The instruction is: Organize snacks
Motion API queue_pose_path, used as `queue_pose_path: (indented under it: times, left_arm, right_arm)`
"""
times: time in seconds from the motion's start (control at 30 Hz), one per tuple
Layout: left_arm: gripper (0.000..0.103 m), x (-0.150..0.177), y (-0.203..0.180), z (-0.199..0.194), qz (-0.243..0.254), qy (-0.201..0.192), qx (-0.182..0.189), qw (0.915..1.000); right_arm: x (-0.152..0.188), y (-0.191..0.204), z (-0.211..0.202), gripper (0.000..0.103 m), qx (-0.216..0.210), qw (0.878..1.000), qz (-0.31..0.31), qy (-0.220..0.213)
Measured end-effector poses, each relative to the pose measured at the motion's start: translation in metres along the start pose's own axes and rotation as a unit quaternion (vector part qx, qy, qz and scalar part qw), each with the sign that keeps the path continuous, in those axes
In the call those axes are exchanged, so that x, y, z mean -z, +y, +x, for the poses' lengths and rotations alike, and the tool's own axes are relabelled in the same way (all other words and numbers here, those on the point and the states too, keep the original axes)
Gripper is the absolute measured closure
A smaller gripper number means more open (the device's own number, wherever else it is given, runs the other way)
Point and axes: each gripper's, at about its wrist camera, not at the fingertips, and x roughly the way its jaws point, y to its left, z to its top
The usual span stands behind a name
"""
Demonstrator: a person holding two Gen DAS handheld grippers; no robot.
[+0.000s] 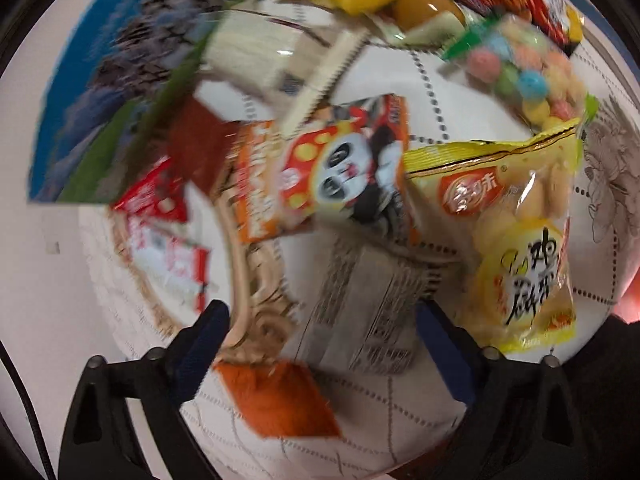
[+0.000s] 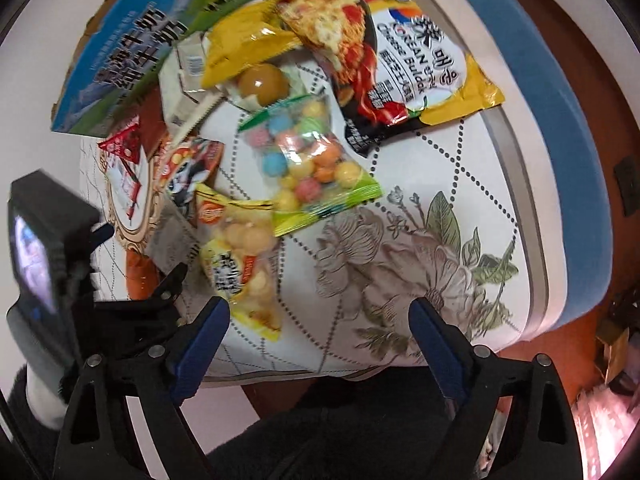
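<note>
Your left gripper [image 1: 320,344] and right gripper [image 2: 320,336] both stand wide, holding nothing. The snacks lie heaped on the quilted table [image 2: 440,168]; the egg-biscuit bag [image 1: 520,240] beside your left fingers looks light, crinkly and fragile, so pinch its sealed edge.

Both wrist cameras look steeply down, close over the same snack pile [image 1: 348,168] on the table [image 2: 440,184].

snack packets [image 2: 308,168] (mostly overlapping) crowd the floral table [image 2: 420,240].
</note>
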Motion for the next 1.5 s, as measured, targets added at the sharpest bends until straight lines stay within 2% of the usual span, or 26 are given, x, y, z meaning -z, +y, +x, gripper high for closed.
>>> queue_pose_path:
  times: [0.03,0.07,0.1,0.27,0.33,0.37,0.4,0.47,0.53,0.57,0.6,0.63,0.67,0.7,0.77,0.8,0.83,0.9,0.97,1.03,1.1,1.17,1.2,1.23,1.3,1.5]
  left_arm:
    - [0.018,-0.003,-0.001,0.003,-0.003,-0.001,0.010,0.9999]
    - [0.036,-0.005,-0.001,0.006,-0.010,0.001,0.022,0.9997]
    - [0.044,-0.007,0.000,0.008,-0.017,0.005,0.032,0.9993]
    - [0.049,-0.004,0.015,0.009,-0.076,0.002,0.048,0.9959]
    - [0.050,0.007,0.033,0.011,-0.128,0.007,0.063,0.9897]
    - [0.050,0.016,0.049,0.015,-0.175,0.016,0.078,0.9814]
    - [0.050,0.025,0.062,0.019,-0.215,0.026,0.093,0.9718]
    - [0.050,0.049,0.094,0.034,-0.313,0.052,0.148,0.9366]
    - [0.050,0.079,0.123,0.052,-0.404,0.077,0.211,0.8868]
    - [0.050,0.092,0.133,0.060,-0.434,0.083,0.236,0.8653]
    - [0.050,0.102,0.142,0.066,-0.454,0.083,0.256,0.8492]
    - [0.050,0.107,0.146,0.069,-0.460,0.082,0.271,0.8415]
    - [0.049,0.109,0.150,0.072,-0.453,0.083,0.284,0.8410]
    - [0.049,0.108,0.151,0.073,-0.442,0.083,0.288,0.8453]
    - [0.045,0.108,0.153,0.076,-0.409,0.089,0.295,0.8591]
    - [0.044,0.097,0.151,0.079,-0.399,0.092,0.296,0.8629]
    - [0.044,0.094,0.151,0.080,-0.392,0.095,0.300,0.8646]
    - [0.044,0.095,0.153,0.083,-0.389,0.096,0.307,0.8632]
    - [0.044,0.100,0.158,0.081,-0.390,0.095,0.313,0.8608]
    - [0.044,0.118,0.173,0.068,-0.390,0.087,0.317,0.8600]
    - [0.044,0.127,0.173,0.049,-0.386,0.081,0.312,0.8645]
    - [0.044,0.138,0.178,0.031,-0.381,0.075,0.306,0.8695]
    - [0.044,0.139,0.176,0.023,-0.380,0.077,0.305,0.8700]
    - [0.044,0.141,0.176,0.019,-0.379,0.080,0.305,0.8700]
    - [0.044,0.146,0.169,0.015,-0.373,0.087,0.308,0.8710]
    - [0.044,0.152,0.150,0.019,-0.361,0.117,0.286,0.8799]
  right_arm:
    - [-0.001,-0.003,0.003,0.010,0.003,1.000,-0.004,0.005]
    - [-0.003,-0.004,0.007,0.010,0.005,1.000,-0.008,0.010]
    - [-0.005,-0.005,0.011,0.011,0.006,1.000,-0.009,0.015]
    - [-0.004,0.007,0.020,0.012,0.001,1.000,-0.014,0.028]
    - [-0.004,0.015,0.021,0.012,0.005,0.999,-0.019,0.026]
    - [-0.004,0.020,0.023,0.012,0.006,0.999,-0.020,0.025]
    - [-0.005,0.026,0.025,0.012,0.008,0.999,-0.023,0.023]
    - [-0.002,0.040,0.027,0.013,0.017,0.999,-0.027,0.016]
    - [-0.003,0.055,0.032,0.017,0.025,0.999,-0.033,0.006]
    - [-0.003,0.064,0.038,0.017,0.024,0.999,-0.030,0.007]
    - [-0.004,0.072,0.043,0.018,0.019,0.999,-0.026,0.008]
    - [-0.005,0.080,0.049,0.018,0.016,1.000,-0.023,0.007]
    - [-0.006,0.085,0.055,0.019,0.018,1.000,-0.023,0.009]
    - [-0.007,0.091,0.063,0.019,0.025,0.999,-0.023,0.016]
    - [-0.008,0.101,0.079,0.022,0.030,0.999,-0.017,0.030]
    - [-0.010,0.105,0.086,0.024,0.038,0.999,-0.013,0.035]
    - [-0.008,0.103,0.090,0.032,0.047,0.998,-0.014,0.037]
    - [-0.009,0.110,0.092,0.042,0.073,0.996,-0.031,0.028]
    - [-0.011,0.121,0.089,0.047,0.099,0.993,-0.068,0.010]
    - [-0.008,0.137,0.080,0.049,0.147,0.980,-0.130,-0.017]
    - [-0.004,0.147,0.073,0.049,0.176,0.968,-0.178,-0.027]
    - [-0.005,0.145,0.069,0.048,0.158,0.971,-0.178,-0.009]
    - [-0.006,0.143,0.067,0.044,0.144,0.975,-0.170,-0.005]
    - [-0.007,0.132,0.059,0.034,0.133,0.978,-0.160,-0.005]
    - [-0.011,0.122,0.052,0.026,0.116,0.984,-0.132,-0.012]
    - [-0.016,0.092,0.046,0.026,0.077,0.995,-0.056,0.000]
